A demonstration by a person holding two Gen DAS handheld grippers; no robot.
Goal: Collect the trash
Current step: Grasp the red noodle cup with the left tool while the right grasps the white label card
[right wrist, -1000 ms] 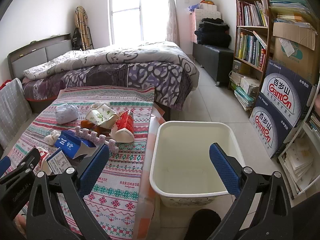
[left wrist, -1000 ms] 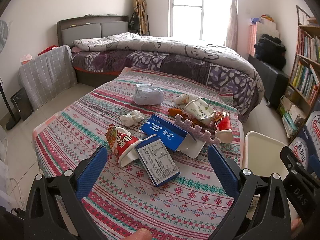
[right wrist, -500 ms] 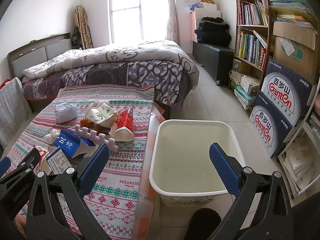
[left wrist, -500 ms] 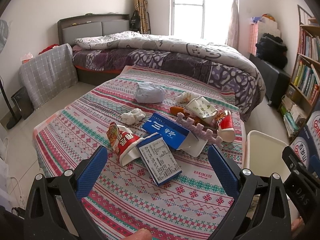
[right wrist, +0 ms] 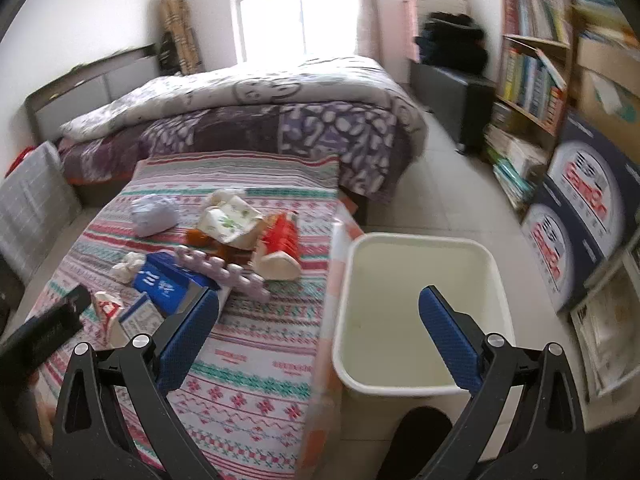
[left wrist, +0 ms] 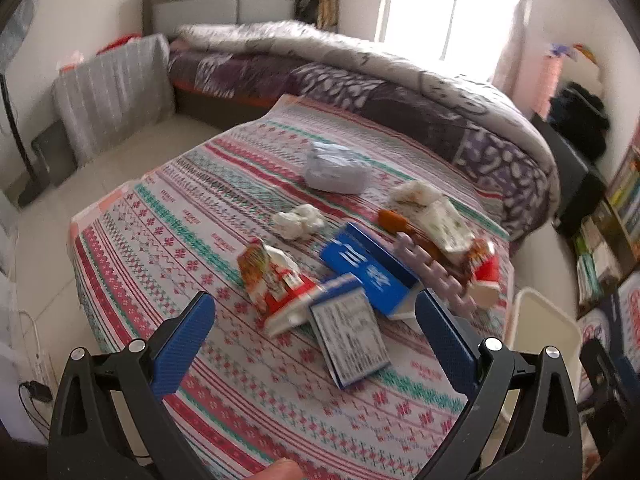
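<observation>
Trash lies scattered on the striped bedspread: a red snack bag, a blue carton, a small box with a printed label, a crumpled tissue, a grey wad, a lilac foam piece and a red-and-cream packet. My left gripper is open, hovering just short of the label box and snack bag. My right gripper is open above the bed's edge and the white bin, which looks empty.
A bed with a purple patterned duvet stands behind. A bookshelf and stacked printed cartons line the right wall. A grey covered item stands on the floor at left. Tiled floor runs between bed and shelf.
Both grippers swung and tilted, blurring the views. The left one moved closer to the snack bag and label box; the right one now looks more down over the bed edge and bin. Both stayed open.
</observation>
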